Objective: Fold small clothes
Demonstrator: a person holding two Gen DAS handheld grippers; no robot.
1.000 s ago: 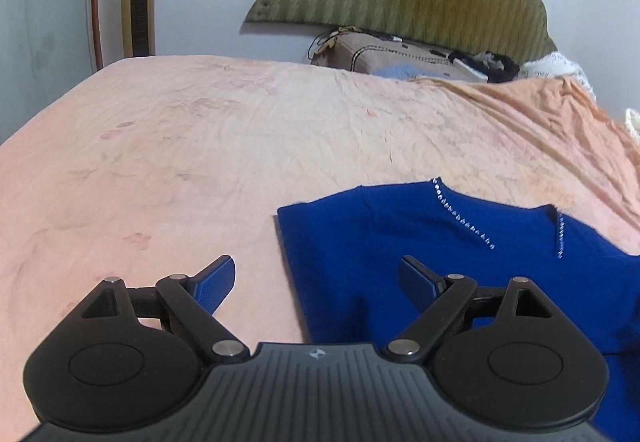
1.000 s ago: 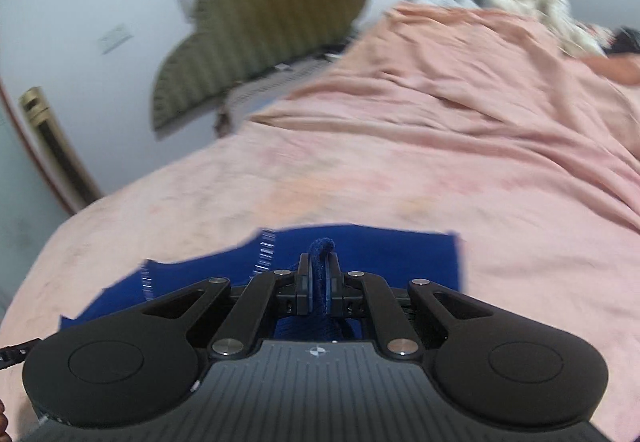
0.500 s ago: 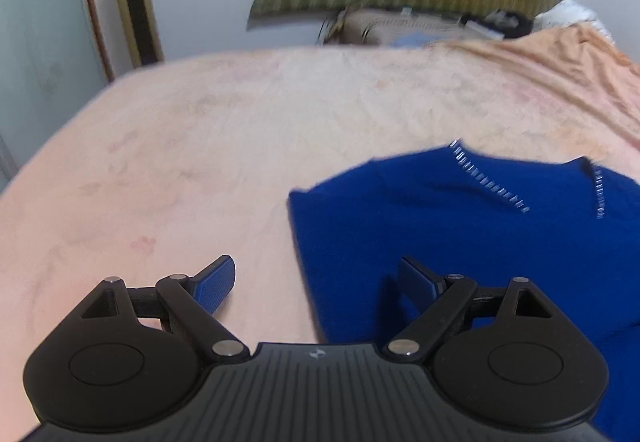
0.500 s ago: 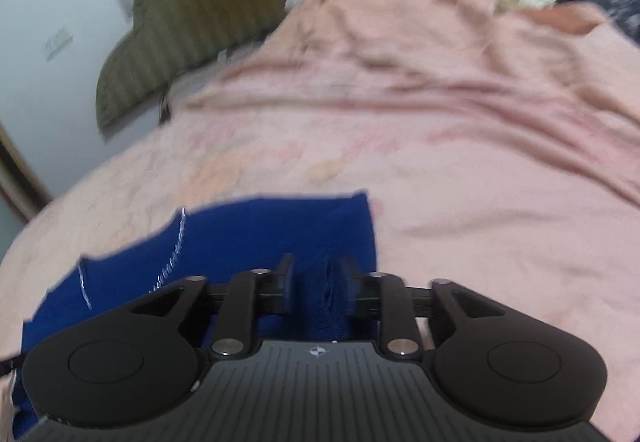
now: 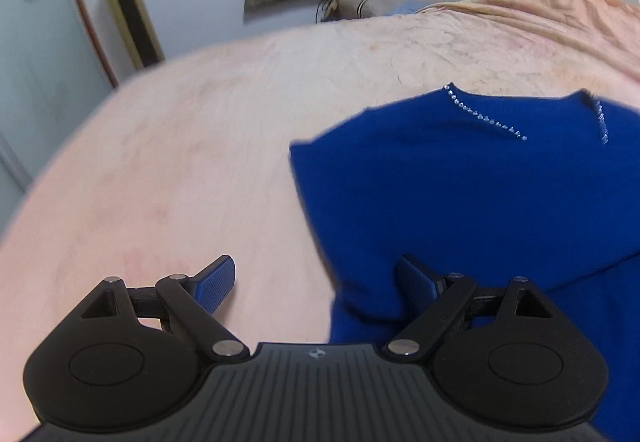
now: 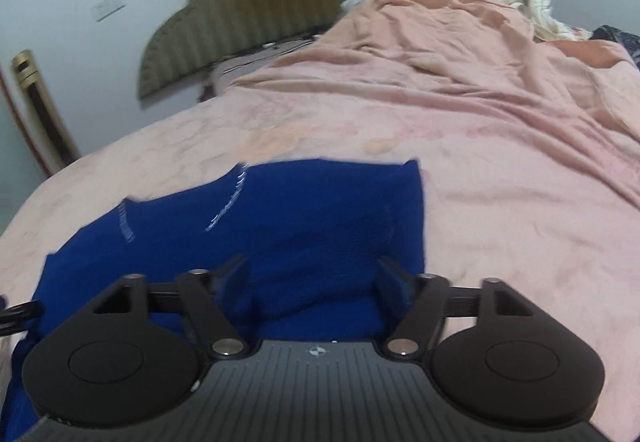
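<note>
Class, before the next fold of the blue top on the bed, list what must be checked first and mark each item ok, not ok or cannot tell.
1. Right claw free of cloth: ok; jaws opening, pads off the fabric.
2. Left claw open: ok.
3. Dark blue knit top with a sparkly neckline lying on the pink bedsheet: ok.
4. Left side edge straight: ok.
5. Near fold lying flat: not ok; a ridge stands between the right claw's fingers.
6. Bottom hem aligned: cannot tell, hidden.

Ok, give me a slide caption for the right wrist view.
Right gripper opening its jaws above a blue knit top with rhinestone trim, spread on a pink bedsheet.
</note>
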